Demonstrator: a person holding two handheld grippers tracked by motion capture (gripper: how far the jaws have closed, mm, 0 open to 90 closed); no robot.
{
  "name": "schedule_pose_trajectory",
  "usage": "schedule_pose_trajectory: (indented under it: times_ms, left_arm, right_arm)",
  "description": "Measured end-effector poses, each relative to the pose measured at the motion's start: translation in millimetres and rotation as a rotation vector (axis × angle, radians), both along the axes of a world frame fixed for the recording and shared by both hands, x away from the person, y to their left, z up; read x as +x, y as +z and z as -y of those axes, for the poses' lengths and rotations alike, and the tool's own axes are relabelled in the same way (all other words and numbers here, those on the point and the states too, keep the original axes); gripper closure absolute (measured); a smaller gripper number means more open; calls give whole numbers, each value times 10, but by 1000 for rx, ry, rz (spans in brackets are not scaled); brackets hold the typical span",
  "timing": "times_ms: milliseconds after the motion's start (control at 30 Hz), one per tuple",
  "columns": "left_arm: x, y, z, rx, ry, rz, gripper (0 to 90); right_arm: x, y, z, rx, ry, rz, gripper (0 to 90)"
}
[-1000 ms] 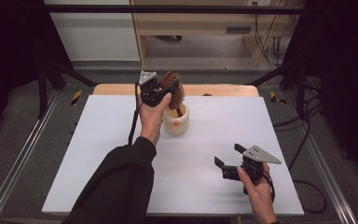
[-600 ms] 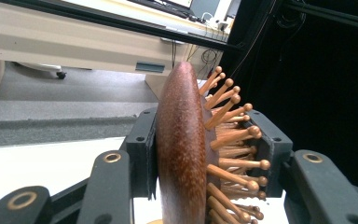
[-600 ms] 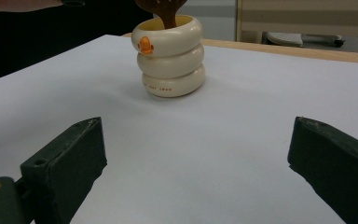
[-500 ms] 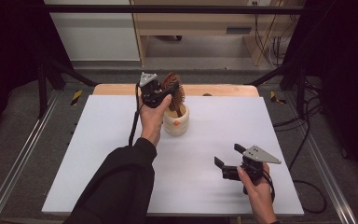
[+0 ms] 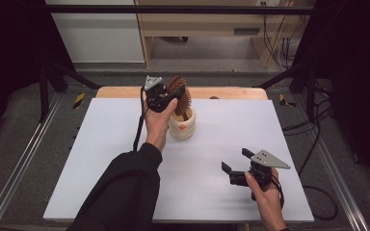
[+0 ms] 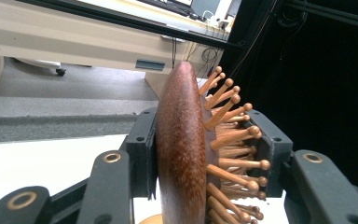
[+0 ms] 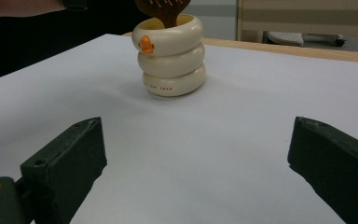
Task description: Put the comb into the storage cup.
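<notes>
We find the left gripper (image 5: 169, 95) clamped on the brush (image 5: 179, 92) head, directly above the cup (image 5: 182, 126). The brush's long axis runs steeply down, handle inside the cup. The right gripper (image 5: 234, 166), jaws apart and holding nothing, sits well nearside of the cup.

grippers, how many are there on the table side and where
2. The left gripper is at the far middle of the table, shut on the brush that stands in the cream cup. The right gripper hovers open near the front right.
</notes>
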State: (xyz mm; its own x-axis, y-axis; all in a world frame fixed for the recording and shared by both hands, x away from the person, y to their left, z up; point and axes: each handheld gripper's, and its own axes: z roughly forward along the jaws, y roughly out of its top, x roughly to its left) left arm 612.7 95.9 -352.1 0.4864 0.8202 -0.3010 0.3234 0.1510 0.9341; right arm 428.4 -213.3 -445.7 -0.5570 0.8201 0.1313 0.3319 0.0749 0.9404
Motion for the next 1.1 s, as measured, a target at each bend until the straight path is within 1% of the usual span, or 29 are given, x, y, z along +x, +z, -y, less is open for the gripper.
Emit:
schedule_pose_trajectory:
  times_ms: [433,1100]
  left_arm:
    - [4,-14,-6,2,1,2,510]
    - [24,-35,-71,-12,6,-13,503]
  right_arm:
    - [0,-1,-4,-2,2,-1,46]
    - [2,-5,-14,-3,2,1,45]
